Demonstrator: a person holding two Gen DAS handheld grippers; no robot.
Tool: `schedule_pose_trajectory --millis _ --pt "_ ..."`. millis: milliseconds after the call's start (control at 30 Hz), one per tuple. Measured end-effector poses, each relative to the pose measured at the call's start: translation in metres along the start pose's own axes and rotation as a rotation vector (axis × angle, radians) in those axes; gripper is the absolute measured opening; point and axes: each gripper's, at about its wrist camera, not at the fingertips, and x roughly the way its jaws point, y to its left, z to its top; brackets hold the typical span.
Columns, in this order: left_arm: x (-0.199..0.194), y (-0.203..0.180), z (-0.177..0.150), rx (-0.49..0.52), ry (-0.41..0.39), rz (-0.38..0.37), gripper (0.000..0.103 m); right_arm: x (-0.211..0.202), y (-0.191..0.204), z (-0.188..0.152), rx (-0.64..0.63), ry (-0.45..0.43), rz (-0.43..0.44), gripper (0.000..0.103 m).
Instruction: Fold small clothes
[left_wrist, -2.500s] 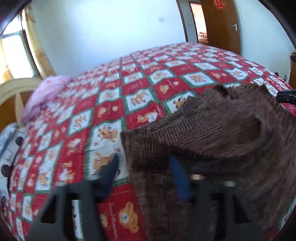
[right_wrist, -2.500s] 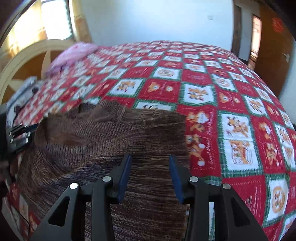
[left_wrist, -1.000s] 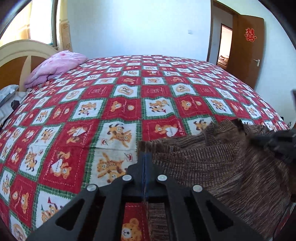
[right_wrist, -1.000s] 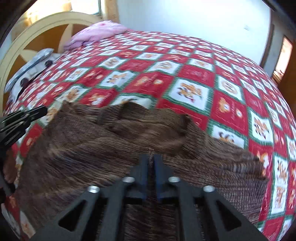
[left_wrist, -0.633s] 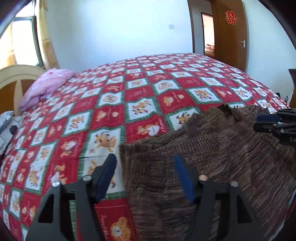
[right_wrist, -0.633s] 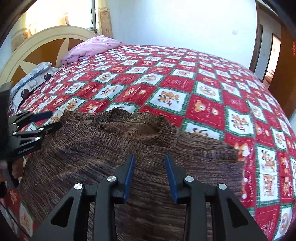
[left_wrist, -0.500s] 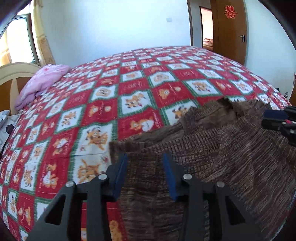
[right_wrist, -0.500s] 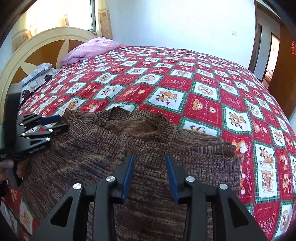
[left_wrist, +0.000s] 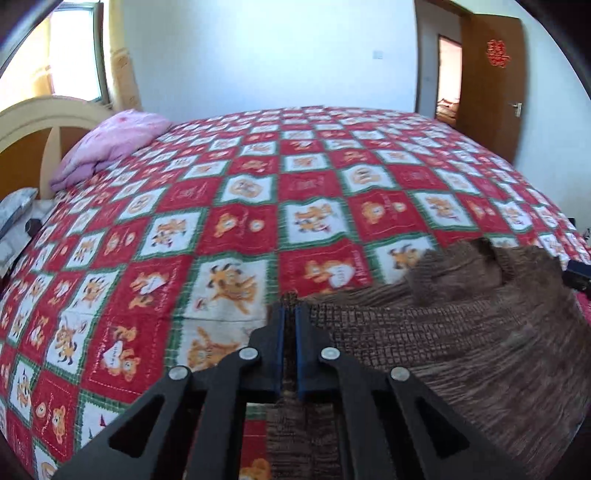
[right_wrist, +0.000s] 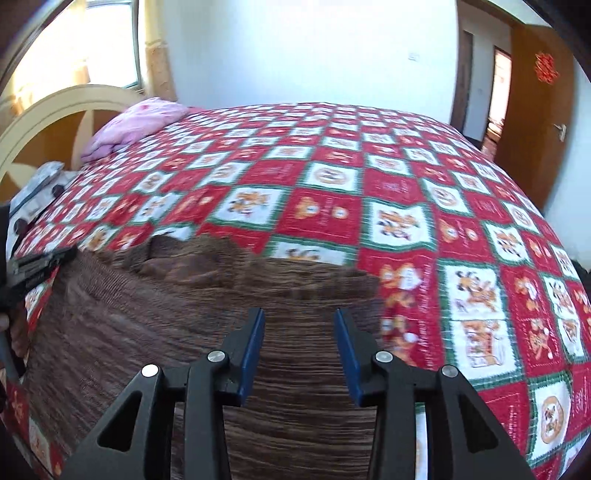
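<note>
A brown knit sweater (left_wrist: 461, 354) lies on the near part of a red, white and green patchwork bedspread (left_wrist: 258, 206). My left gripper (left_wrist: 290, 317) is shut on the sweater's left top corner, with a strip of knit pinched between the blue pads. In the right wrist view the sweater (right_wrist: 184, 306) spreads under my right gripper (right_wrist: 299, 328), which is open just above the knit near its right edge. The left gripper (right_wrist: 40, 264) shows at the far left of that view.
A pink pillow (left_wrist: 110, 144) lies at the head of the bed by the cream and wood headboard (left_wrist: 33, 125). A wooden door (left_wrist: 491, 77) stands open at the back right. A grey patterned pillow (right_wrist: 40, 181) lies at the bed's left edge.
My left gripper has closed on the sweater's left corner; half a second ago it was open over it. My right gripper has stayed open and shifted toward the sweater's right side.
</note>
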Motion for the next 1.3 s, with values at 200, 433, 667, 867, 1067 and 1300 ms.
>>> schedule_pose_trajectory --millis 200,433,667,867,1067,1300 --pt "0.012 -0.011 -0.017 0.026 0.028 -0.017 0.006 0.000 -0.031 -0.004 0.017 0.019 -0.034 0.041" --pt "0.019 -0.007 -0.021 0.000 0.052 -0.025 0.006 0.017 -0.022 -0.009 -0.092 0.077 0.024 0.046" --pt "0.010 -0.002 -0.018 -0.020 0.016 -0.012 0.006 0.023 -0.009 0.002 -0.103 0.071 -0.066 0.005" --pt "-0.001 0.022 -0.012 -0.120 -0.029 -0.017 0.006 0.012 -0.020 0.018 -0.024 0.006 -0.068 0.005" --pt "0.023 0.017 -0.024 -0.106 0.052 -0.020 0.007 0.045 -0.014 0.000 -0.068 0.086 -0.097 0.011" --pt "0.002 0.024 -0.026 -0.121 0.039 0.057 0.046 0.002 -0.026 -0.005 -0.009 0.076 -0.069 0.043"
